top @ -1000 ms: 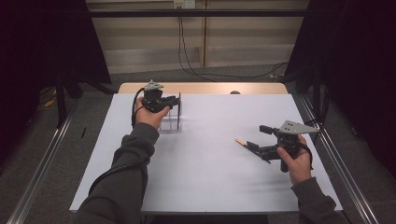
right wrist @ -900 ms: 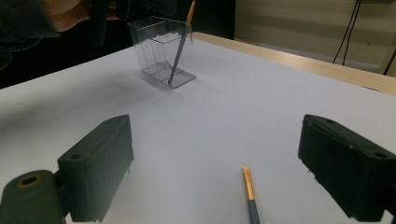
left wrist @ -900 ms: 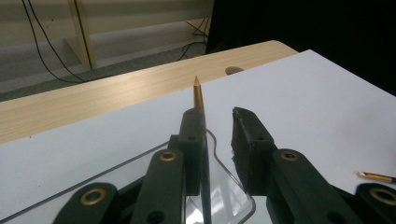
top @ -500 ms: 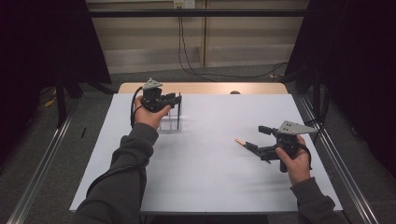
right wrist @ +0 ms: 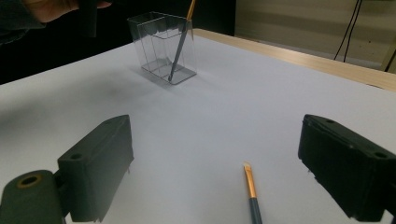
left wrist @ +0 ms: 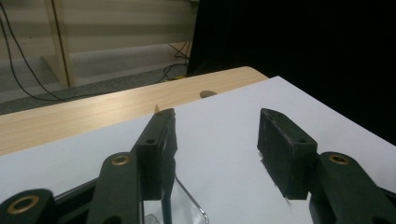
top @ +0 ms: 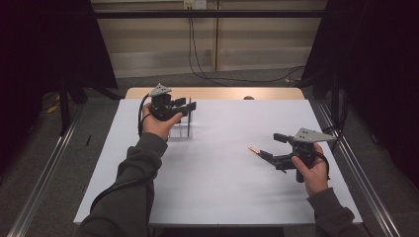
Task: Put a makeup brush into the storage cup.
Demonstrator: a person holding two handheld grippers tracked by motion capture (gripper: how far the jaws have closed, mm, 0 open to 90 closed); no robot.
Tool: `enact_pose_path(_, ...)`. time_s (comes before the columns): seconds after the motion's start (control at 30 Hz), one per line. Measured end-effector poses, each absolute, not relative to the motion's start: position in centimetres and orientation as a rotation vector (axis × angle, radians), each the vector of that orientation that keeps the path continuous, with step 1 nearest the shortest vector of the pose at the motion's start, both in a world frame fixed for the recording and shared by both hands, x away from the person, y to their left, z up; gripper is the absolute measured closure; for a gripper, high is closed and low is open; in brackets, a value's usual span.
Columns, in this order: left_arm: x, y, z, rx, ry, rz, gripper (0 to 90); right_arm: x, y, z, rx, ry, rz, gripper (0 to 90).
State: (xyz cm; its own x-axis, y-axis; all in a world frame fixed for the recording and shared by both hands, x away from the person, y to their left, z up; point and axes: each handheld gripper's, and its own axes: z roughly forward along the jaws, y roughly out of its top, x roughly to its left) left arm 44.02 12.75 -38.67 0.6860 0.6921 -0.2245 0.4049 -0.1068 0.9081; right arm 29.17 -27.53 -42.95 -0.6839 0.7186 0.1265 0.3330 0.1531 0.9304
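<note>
Paintbrush leans in holder below left gripper's just-spreading, empty fingers.

Paintbrush handle — cut off below.

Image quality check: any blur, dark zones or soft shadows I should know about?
High view: sides black, white table evenly lit, faint shadows under the hands. Left gripper view: jaws close and soft, right background black. Right gripper view: clear holder with a brush fairly sharp, near jaws blurred, second brush cut off by the bottom edge.
</note>
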Motion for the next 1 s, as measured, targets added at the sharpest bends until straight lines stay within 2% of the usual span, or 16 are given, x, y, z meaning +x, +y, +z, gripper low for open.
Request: enact_pose_path(1.0, 42.1, 11.9, -39.1, 1.698, 0.803, 0.271, 11.2, 29.2, -27.7, -43.0, 1.011, 2.087, 1.542, 9.5)
